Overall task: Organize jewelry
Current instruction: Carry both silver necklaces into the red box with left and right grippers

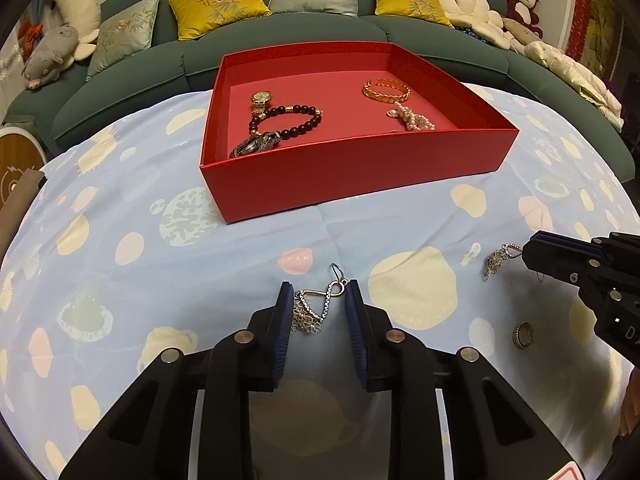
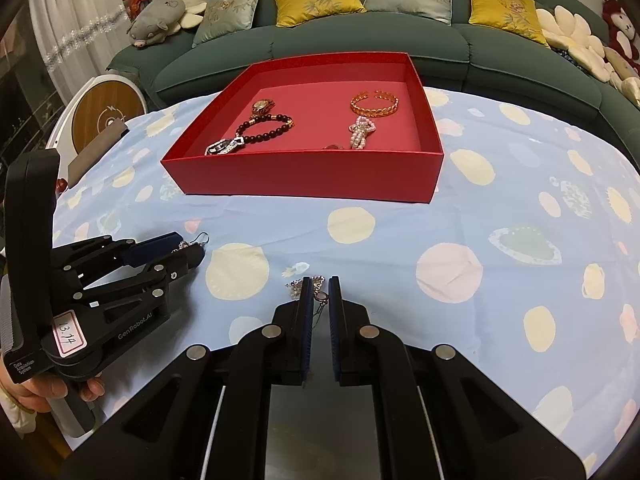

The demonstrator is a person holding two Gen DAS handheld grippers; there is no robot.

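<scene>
While the red box (image 1: pixel 360 168) sits mid-table, the left gripper (image 1: pixel 318 304), seen from its own camera just in front of that box, has its blue pads around a silver earring (image 1: pixel 316 304); whether they press it I cannot tell. A gold ring (image 1: pixel 523 334) lies well right of it on the spotted cloth (image 1: pixel 160 260).

From the right wrist, the right gripper (image 2: pixel 321 300) stands nearly closed, pinching a second silver earring (image 2: pixel 306 286) in front of the box (image 2: pixel 312 180), which holds a gold bangle (image 2: pixel 375 105) and bead bracelet (image 2: pixel 264 128).

One red box (image 1: pixel 352 176), two yellow cushions (image 1: pixel 218 2)
</scene>
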